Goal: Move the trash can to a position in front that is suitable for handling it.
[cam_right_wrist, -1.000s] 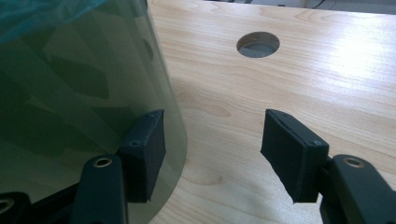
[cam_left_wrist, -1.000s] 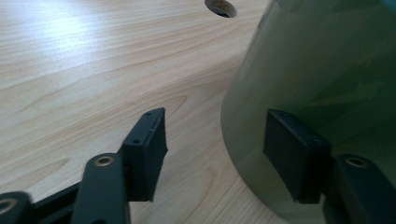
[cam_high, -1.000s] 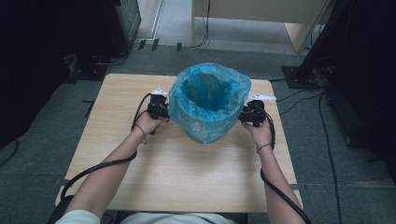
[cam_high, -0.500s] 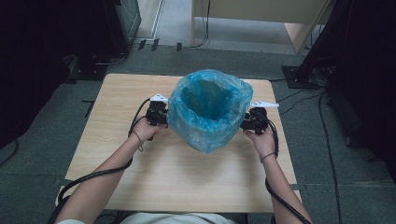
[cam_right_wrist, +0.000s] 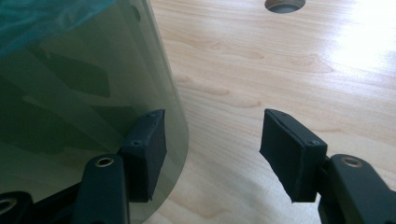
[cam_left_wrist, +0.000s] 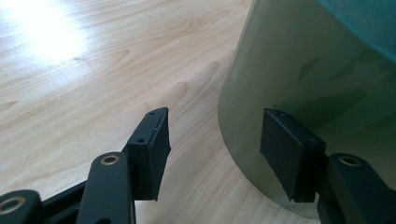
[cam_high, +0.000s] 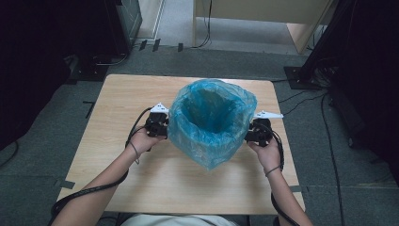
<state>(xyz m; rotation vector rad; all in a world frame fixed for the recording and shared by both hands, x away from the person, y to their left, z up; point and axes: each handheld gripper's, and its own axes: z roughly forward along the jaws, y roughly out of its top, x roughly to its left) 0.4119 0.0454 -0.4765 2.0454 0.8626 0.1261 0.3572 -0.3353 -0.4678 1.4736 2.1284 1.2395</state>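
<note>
A person's two bare forearms have no sleeves reaching them. A thin dark band circles each wrist. Pale clothing shows at the torso. Each hand carries a black, boxy gripper: the left gripper (cam_high: 156, 126) and the right gripper (cam_high: 259, 132). Each has a light grey three-cornered plate on top and a thick black cable trailing back along the arm. Seen close up, each gripper has two matte black jaws ending in flat rectangular pads with small screws, hinged on arms with brass-coloured rivets.
</note>
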